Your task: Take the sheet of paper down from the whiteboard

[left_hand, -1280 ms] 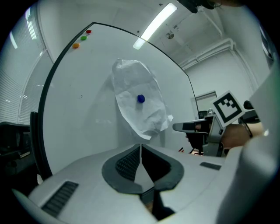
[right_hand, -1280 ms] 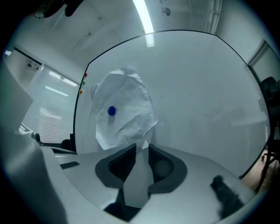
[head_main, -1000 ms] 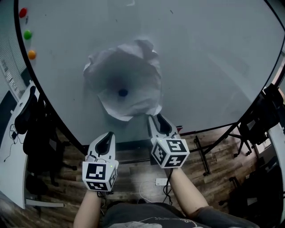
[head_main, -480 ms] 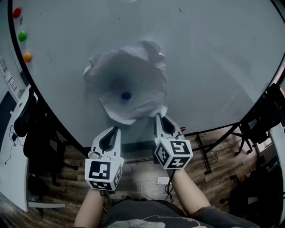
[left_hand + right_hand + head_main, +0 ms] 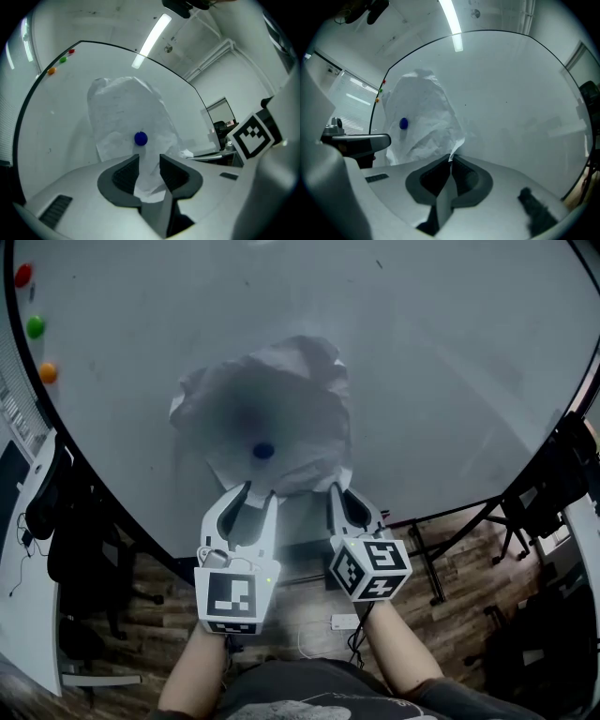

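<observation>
The crumpled sheet of paper (image 5: 272,409) hangs on the whiteboard (image 5: 450,352), pinned near its middle by a blue magnet (image 5: 263,451). Below and right of that magnet, the right gripper (image 5: 337,491) has just been closing its jaws, which now pinch the sheet's lower right corner. Straight below the magnet, the left gripper (image 5: 260,491) has just been opening its jaws. They stand apart with the sheet's bottom edge between them, the pads not pressing it. Far up and left of the magnet, a red magnet (image 5: 22,276), a green magnet (image 5: 36,326) and an orange magnet (image 5: 47,372) line the board's dark frame. Below the magnet lie a wood-plank floor (image 5: 459,624) and the board's black stand legs (image 5: 427,563), with a dark office chair (image 5: 70,540) off to the left.
</observation>
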`<state>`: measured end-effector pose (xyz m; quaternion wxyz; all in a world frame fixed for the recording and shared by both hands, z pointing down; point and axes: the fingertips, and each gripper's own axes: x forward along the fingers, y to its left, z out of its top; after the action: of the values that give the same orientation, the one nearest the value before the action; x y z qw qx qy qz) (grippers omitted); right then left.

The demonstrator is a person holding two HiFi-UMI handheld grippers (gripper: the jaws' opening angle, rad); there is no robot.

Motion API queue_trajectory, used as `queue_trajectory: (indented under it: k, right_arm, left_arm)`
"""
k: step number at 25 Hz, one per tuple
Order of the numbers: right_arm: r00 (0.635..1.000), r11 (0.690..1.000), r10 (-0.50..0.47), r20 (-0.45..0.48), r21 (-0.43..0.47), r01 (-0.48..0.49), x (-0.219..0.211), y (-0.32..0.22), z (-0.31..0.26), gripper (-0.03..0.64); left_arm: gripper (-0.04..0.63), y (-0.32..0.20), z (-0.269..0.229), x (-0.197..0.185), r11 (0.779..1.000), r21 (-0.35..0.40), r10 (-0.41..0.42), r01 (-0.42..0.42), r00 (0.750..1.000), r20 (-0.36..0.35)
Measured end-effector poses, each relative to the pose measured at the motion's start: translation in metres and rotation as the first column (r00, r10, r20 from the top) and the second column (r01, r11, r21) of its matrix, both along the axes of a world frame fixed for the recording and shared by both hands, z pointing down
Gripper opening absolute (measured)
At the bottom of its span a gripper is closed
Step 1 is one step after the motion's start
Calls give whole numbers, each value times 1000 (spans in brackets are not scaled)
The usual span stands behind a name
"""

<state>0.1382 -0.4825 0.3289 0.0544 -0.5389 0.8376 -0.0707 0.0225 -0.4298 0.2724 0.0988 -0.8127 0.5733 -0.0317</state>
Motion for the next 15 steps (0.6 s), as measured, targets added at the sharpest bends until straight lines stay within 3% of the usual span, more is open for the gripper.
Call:
queue_trajectory:
  k: [6,15]
  right_arm:
    - [1000,1000,-5,5,1,5,0,-1,-1,29]
    - [1000,1000,-12,12,-2,12,2,-4,0,29]
  left_arm:
    - [153,-13,-19,7,996,85,-43,40,998,38]
    - [155,-27,-43,8,970,213,-138,119,988,76]
